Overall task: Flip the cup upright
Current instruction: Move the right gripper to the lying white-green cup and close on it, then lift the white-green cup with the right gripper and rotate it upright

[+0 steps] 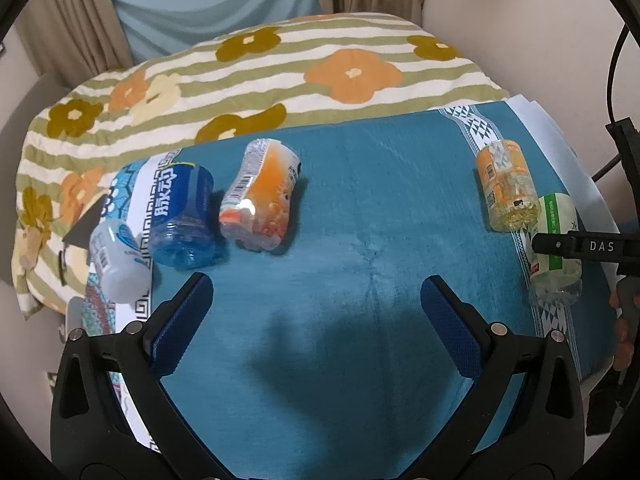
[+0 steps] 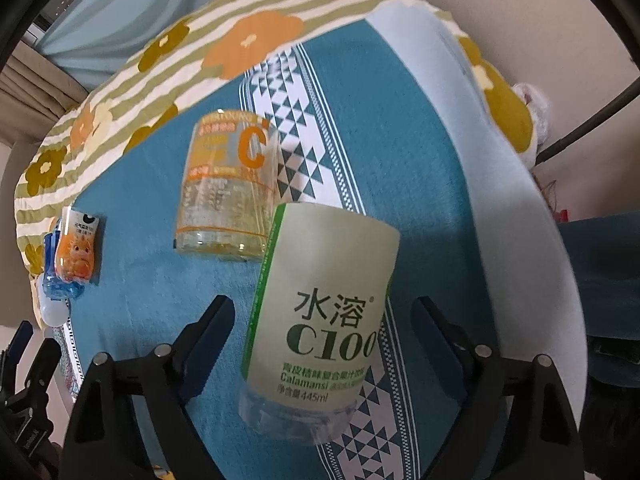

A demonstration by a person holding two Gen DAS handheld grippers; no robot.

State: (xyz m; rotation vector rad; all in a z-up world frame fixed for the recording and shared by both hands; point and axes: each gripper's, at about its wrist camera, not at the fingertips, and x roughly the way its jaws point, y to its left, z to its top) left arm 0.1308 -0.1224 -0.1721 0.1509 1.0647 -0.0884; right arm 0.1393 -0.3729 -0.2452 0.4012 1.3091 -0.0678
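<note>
Several cut-bottle cups lie on their sides on a teal cloth. A green-label C100 cup lies between the fingers of my right gripper, which is open around it without pressing it. It also shows at the right edge of the left wrist view. An orange-label cup lies just beyond it. My left gripper is open and empty over the bare cloth. An orange cartoon cup, a blue cup and a white cup lie at the left.
The cloth lies on a striped floral quilt on a bed. Curtains hang behind. A black cable runs along the right edge. The right gripper's finger reaches in at the right of the left wrist view.
</note>
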